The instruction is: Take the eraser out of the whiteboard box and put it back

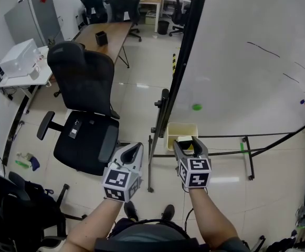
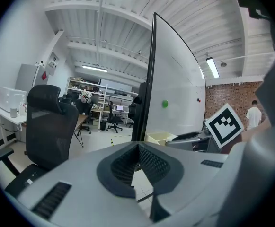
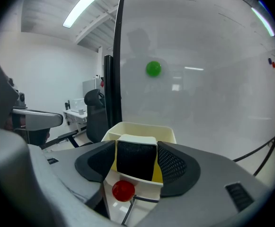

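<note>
An office chair (image 1: 86,125) stands at the left, with open floor between it and the whiteboard (image 1: 246,62). Over that floor the left gripper (image 1: 137,148) hangs empty, its jaws closed together. The right gripper (image 1: 186,142) has its jaws wide apart either side of the eraser (image 3: 136,159), which stands in the cream box (image 1: 181,127) at the board's lower edge. Whether the pads touch it is unclear. Only the right gripper view shows a red round thing (image 3: 123,190) below.

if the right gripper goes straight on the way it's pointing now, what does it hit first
The eraser: it sits in the cream box, already between the open jaws of the right gripper. Behind it would come the box's far wall, then the whiteboard, though depth is hard to judge.
</note>
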`<state>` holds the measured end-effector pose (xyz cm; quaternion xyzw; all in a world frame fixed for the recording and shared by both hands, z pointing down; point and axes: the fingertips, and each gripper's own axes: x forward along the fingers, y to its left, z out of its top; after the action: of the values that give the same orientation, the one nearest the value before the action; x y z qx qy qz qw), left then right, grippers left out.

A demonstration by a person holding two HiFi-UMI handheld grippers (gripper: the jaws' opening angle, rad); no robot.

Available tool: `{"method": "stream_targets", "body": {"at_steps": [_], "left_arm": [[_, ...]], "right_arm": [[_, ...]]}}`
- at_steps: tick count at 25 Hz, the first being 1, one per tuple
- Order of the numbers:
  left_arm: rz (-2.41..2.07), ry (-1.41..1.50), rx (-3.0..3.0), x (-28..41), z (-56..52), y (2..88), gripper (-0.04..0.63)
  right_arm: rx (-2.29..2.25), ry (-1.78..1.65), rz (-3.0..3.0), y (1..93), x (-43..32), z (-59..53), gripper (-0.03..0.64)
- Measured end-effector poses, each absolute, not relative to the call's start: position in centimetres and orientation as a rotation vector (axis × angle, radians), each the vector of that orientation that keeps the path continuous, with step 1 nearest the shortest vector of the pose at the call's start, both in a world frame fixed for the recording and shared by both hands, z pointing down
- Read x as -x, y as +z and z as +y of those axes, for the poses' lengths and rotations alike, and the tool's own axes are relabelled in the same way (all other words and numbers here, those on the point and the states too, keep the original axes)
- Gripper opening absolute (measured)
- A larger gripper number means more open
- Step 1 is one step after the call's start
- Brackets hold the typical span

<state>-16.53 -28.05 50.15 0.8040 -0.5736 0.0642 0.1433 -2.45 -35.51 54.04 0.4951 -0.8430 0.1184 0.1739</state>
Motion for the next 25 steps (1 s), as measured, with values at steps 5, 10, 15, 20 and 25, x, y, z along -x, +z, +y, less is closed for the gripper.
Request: {"method": "stream_targets", "body": {"at_steps": [5,10,15,20,25], "left_arm": [[-1.624,0.192,-2.315,15.7,-28.8,50.7,0.032],[-1.612,0.211,-2.319,15.3,-29.0,51.4,0.032],[-1.622,0.202,-2.341,15.2,-29.0,50.1,0.032],[-1.642,0.154,-2.385,15.2,-28.3,45.6,0.032],[-1.672,0.081,-2.45,15.8,-26.4,39.7,0.032]], "right_arm": [[-1.43,0.337,-2.381,54.2,2.5,-35.7,0.287],[-1.44,0.335,-2.363,54.3,2.6,-35.6,0.287],[-1.431,0.378,-2.416,53.1,2.4,-35.3,0.278],[-1.449,0.347,-2.514,47.4,1.5,-33.6,0.278],[-1.438,0.281,-2.643,39.9,0.4,-30.5,0.277]]}}
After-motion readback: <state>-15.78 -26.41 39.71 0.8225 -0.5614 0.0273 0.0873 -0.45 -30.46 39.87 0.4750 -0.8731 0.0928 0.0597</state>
